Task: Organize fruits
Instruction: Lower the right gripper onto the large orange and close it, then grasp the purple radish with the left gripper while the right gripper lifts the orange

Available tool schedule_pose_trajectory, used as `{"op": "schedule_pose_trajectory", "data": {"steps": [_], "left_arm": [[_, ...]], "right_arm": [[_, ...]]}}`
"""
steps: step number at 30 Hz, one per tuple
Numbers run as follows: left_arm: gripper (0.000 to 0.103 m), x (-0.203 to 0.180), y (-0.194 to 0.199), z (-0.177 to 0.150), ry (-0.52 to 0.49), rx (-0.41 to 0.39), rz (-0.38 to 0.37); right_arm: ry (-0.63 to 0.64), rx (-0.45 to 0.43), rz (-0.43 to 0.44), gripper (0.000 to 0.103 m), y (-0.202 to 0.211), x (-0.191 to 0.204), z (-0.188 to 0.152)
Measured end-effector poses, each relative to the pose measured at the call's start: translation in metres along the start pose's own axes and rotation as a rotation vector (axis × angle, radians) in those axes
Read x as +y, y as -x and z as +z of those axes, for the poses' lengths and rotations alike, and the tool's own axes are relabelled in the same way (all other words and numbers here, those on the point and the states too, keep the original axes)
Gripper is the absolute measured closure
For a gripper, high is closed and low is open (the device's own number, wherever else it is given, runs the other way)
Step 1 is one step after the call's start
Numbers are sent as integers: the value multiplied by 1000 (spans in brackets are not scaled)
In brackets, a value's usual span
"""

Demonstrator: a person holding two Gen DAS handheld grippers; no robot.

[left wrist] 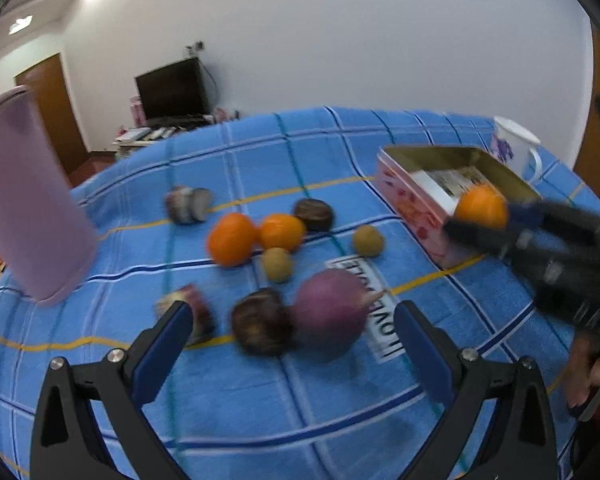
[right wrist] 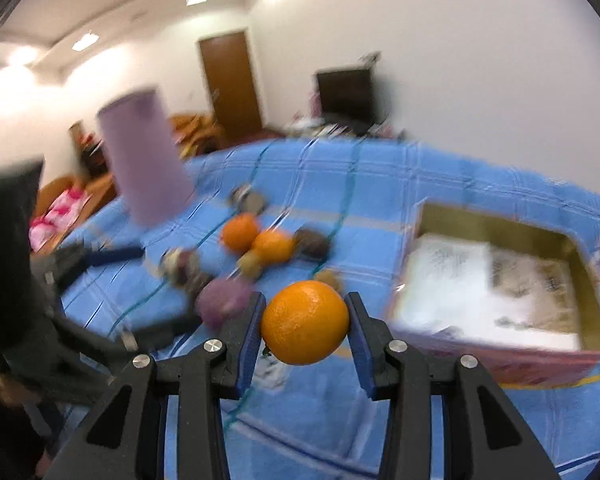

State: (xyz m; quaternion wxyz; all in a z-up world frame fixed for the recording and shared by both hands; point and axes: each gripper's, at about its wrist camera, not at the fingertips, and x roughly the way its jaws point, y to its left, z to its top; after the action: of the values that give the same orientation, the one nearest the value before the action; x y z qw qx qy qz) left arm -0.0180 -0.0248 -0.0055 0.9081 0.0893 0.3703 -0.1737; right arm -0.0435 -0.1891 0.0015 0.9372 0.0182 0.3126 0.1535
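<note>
While clamped between both blue pads, orange (right wrist: 305, 323) rides in right gripper (right wrist: 305, 326), clear of blue checked cloth (right wrist: 308, 432), just left of open tin box (right wrist: 504, 354). Seen from left wrist: same orange (left wrist: 482, 206) against near corner of box (left wrist: 410, 196), right gripper (left wrist: 480, 220) reaching in from the right edge. Box pink on the outside, gold inside, printed paper lying on its floor. White mug with purple print (left wrist: 514, 146) just behind box.

Left gripper (left wrist: 294, 318) wide apart, nothing between its pads, hanging over nearest fruit. Under it: dark brown round fruit (left wrist: 262, 320) touching large purple fruit (left wrist: 330, 306) to its right; purple-and-cream cut piece (left wrist: 198, 312) beside left pad, partly hidden by it. White label with black lettering (left wrist: 380, 320) flat on cloth beside purple fruit.

Farther back: two oranges (left wrist: 256, 238) side by side, touching. In front of them small olive-green fruit (left wrist: 277, 265); second olive-green fruit (left wrist: 368, 241) to the right, apart. Second dark brown fruit (left wrist: 314, 214) just behind right-hand orange. Grey-purple cut piece (left wrist: 188, 204) farthest back on the left, well apart from the rest.

Tall lilac cylinder (left wrist: 28, 200) upright near left edge of cloth. Beyond table: dark screen (left wrist: 172, 90) on low cluttered stand, brown door (left wrist: 54, 110), white wall. Heavy blur over both views; finer detail of fruit not readable.
</note>
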Motion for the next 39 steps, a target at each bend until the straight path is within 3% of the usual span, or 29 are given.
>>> {"op": "schedule_pose_trajectory", "data": {"steps": [3, 7, 11, 17, 20, 25, 26, 29, 30, 31, 32, 33, 39], "left_arm": [[13, -12, -21, 6, -16, 48, -16], [15, -18, -32, 8, -65, 46, 75], [17, -12, -40, 6, -80, 42, 113], [18, -6, -42, 6, -85, 39, 62], [30, 3, -35, 5, -75, 11, 5], [68, 11, -20, 4, -50, -37, -75], [68, 11, -20, 4, -50, -33, -91], [60, 7, -14, 0, -69, -36, -85], [46, 7, -10, -2, -70, -36, -96], [24, 5, -6, -4, -75, -32, -104], [15, 3, -3, -8, -83, -25, -89], [11, 2, 0, -11, -94, -21, -67], [11, 9, 5, -21, -107, -1, -12]], "right_arm": [[-34, -75, -81, 61, 14, -20, 6], [-45, -146, -190, 61, 26, -41, 9], [-127, -149, -201, 61, 31, -66, 11], [-168, -126, -186, 61, 25, -75, 14], [-158, -127, -196, 61, 24, -74, 12], [-164, -135, -196, 61, 27, -75, 9], [-166, -139, -198, 61, 28, -75, 9], [-171, -142, -201, 61, 28, -77, 8], [-174, -143, -202, 61, 29, -77, 8], [-177, -144, -202, 61, 29, -78, 8], [-180, -145, -202, 61, 29, -78, 8], [-183, -146, -201, 61, 30, -79, 8], [-190, -143, -189, 61, 30, -79, 8]]}}
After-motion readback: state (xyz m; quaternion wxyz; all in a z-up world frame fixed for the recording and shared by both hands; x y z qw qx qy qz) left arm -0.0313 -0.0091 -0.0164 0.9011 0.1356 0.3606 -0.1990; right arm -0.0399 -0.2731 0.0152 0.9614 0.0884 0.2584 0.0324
